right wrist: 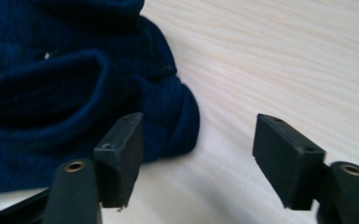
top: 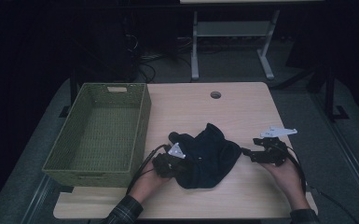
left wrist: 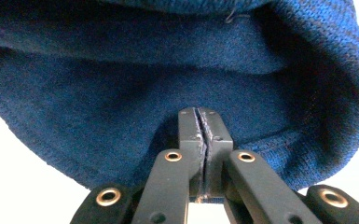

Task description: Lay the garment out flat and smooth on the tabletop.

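Black jaws of the left gripper point(left wrist: 200, 140) sit nearest the lens in the left gripper view, pressed together on a fold at the hem of the dark blue knit garment point(left wrist: 168, 84); cloth caught between the pads, edge only, rest of the fabric hanging loose beyond; in the high view the garment point(top: 207, 156) lies crumpled on the wooden table point(top: 242, 107), near the front edge, between the two hands; left hand point(top: 151, 179) low at the garment's left side, right hand point(top: 286, 175) at its right; right gripper point(right wrist: 198, 158) stands apart with bare table between its jaws, nothing held, garment's rolled edge just beside the left jaw but not between the pads; green woven basket point(top: 98, 135) on the table's left, nothing in it, well clear of the cloth. Judgement on risk: the left grip is thin, a hem pinch only; a quick lift could pull the knit out of the pads; the right gripper, closing where it stands, would likely shut on air or scrape the tabletop, since the fold lies outside its gap; if only one corner goes up, the garment may trail and snag on the basket rim, or drape over the near wall instead of dropping inside.
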The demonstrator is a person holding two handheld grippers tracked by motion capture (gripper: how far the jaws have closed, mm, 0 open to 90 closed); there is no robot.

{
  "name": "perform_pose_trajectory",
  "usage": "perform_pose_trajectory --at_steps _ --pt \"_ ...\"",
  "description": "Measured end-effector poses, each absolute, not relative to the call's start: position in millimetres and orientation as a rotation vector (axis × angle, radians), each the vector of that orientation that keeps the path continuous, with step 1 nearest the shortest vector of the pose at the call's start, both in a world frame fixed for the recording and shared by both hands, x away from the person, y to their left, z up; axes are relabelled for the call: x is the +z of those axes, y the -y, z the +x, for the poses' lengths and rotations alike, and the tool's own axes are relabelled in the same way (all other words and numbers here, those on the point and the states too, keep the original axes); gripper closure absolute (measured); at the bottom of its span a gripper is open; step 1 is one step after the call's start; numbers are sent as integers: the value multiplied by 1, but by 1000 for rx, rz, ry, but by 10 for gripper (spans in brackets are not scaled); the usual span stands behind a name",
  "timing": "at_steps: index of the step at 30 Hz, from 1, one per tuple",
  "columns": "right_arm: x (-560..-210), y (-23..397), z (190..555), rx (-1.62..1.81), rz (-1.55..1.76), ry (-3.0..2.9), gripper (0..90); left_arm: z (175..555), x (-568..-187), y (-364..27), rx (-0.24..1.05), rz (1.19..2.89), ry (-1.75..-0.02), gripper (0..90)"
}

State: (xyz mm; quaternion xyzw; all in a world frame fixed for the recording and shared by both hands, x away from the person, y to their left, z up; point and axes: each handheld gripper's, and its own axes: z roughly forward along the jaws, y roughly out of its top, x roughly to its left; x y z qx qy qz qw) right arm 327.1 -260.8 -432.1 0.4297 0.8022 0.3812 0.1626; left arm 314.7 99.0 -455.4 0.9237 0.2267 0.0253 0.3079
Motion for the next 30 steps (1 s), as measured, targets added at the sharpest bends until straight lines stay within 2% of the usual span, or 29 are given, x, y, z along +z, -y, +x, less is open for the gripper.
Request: perform_pose_trajectory --at_steps 1,6,16,24,30 --pt "-433 260 334 1113 1221 -2283 413 315 -456 -99 63 2437 -603 886" --pt "-432 256 350 1131 1230 -2291 453 315 -456 -99 64 2435 -606 886" --pt "-437 240 384 1196 1265 -2328 447 315 -456 -100 55 2438 -603 886" --pt "-454 221 393 1161 1233 -2423 424 315 -456 -99 57 2437 -606 886" --pt "-465 216 394 1103 1226 -2478 440 315 -455 -99 59 2441 -607 886"
